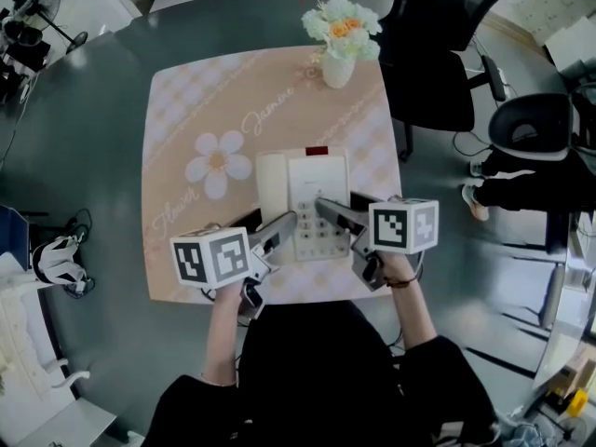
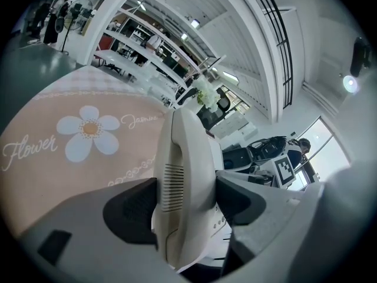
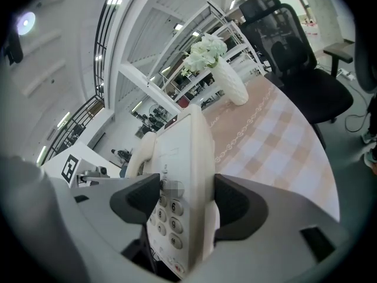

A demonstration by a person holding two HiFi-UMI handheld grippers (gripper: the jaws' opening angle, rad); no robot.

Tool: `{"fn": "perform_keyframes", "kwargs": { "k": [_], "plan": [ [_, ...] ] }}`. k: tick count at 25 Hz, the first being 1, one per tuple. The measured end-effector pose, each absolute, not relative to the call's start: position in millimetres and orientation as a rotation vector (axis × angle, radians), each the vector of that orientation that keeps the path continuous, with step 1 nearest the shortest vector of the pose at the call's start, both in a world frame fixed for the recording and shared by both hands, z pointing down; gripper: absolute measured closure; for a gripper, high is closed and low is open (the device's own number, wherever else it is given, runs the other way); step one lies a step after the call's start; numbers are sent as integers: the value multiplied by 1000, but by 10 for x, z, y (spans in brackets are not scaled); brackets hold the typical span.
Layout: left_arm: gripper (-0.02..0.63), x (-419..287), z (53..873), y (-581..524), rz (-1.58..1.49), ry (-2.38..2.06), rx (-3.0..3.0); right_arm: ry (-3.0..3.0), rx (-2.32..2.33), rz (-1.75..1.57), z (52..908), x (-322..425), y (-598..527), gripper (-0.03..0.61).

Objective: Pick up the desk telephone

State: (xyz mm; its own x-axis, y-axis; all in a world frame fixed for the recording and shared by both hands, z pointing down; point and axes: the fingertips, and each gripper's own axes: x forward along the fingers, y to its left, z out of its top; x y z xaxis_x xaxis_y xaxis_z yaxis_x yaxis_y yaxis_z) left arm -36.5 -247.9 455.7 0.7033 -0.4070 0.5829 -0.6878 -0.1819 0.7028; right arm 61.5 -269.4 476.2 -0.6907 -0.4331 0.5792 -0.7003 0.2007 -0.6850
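A white desk telephone (image 1: pixel 304 182) lies on the pink flower-print cloth (image 1: pixel 214 119), with its handset (image 1: pixel 271 182) on its left side and its keypad towards me. My left gripper (image 1: pixel 284 226) is shut on the phone's left, handset side (image 2: pixel 185 175). My right gripper (image 1: pixel 328 209) is shut on the phone's right edge beside the keypad (image 3: pixel 168 208). Both gripper views show the dark pads pressed against the phone's body. Whether the phone rests on the cloth or hangs just above it cannot be told.
A white vase of pale flowers (image 1: pixel 339 37) stands at the cloth's far edge. The cloth covers the middle of a round grey table (image 1: pixel 93 156). Black office chairs (image 1: pixel 438 63) (image 1: pixel 535 128) stand at the right. A white shelf (image 1: pixel 28 343) is at the lower left.
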Motion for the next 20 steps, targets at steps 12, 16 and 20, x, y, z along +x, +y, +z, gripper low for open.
{"fn": "perform_keyframes", "kwargs": {
  "k": [12,16,20],
  "plan": [
    [306,-326,4147,-2316,293,-892,1869,-2284,1090,1423,4338,659,-2552,302],
    [305,-310,4065,-2265,298,-901,1884,-2300,1094,1420,4251,681,-2504,302],
    [305,-287,3983,-2230,288,-900,1897,-2316,1106,1392,4152,709,-2472,302]
  ]
}}
